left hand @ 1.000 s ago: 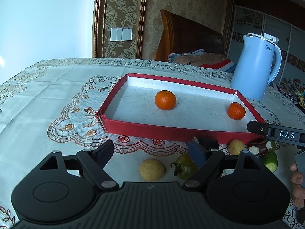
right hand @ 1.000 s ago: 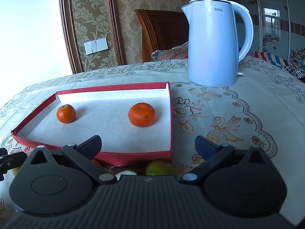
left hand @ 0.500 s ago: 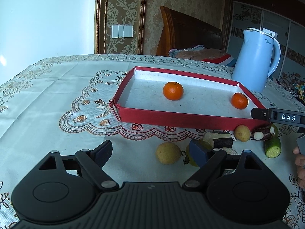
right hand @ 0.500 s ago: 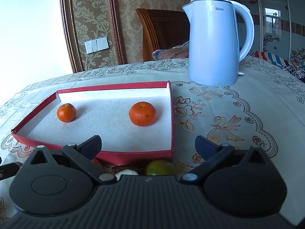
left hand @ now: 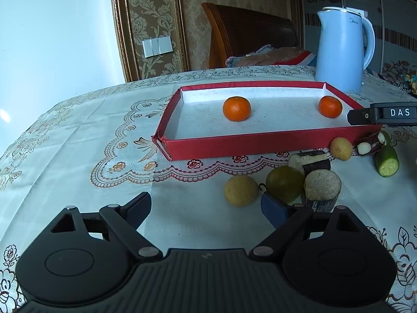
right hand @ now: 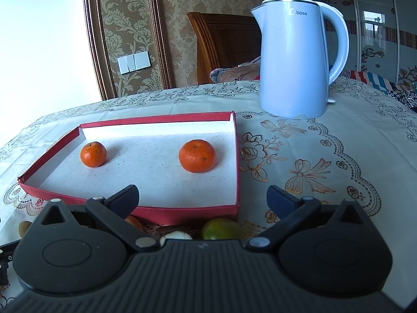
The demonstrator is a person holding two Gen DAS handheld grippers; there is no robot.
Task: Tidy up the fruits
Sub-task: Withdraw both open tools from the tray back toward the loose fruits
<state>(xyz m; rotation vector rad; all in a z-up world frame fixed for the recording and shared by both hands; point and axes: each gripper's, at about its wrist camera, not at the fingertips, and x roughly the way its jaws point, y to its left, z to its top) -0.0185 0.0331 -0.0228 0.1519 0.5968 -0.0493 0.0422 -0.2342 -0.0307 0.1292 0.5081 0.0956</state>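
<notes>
Covering the table, a floral tablecloth (left hand: 78,143) bears a red tray (left hand: 260,144).

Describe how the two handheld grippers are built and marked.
Both look alike: the left gripper and right gripper have matte black ribbed bodies, two round discs, silver pivot pins and angled linkages ending in dark blue pads. The right one's side, seen from the left wrist, reads "DAS" in white.

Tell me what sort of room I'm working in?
Probably a home bedroom: a carved wooden headboard with bedding, a floral embroidered tablecloth and a pale blue electric kettle point to a household.
</notes>
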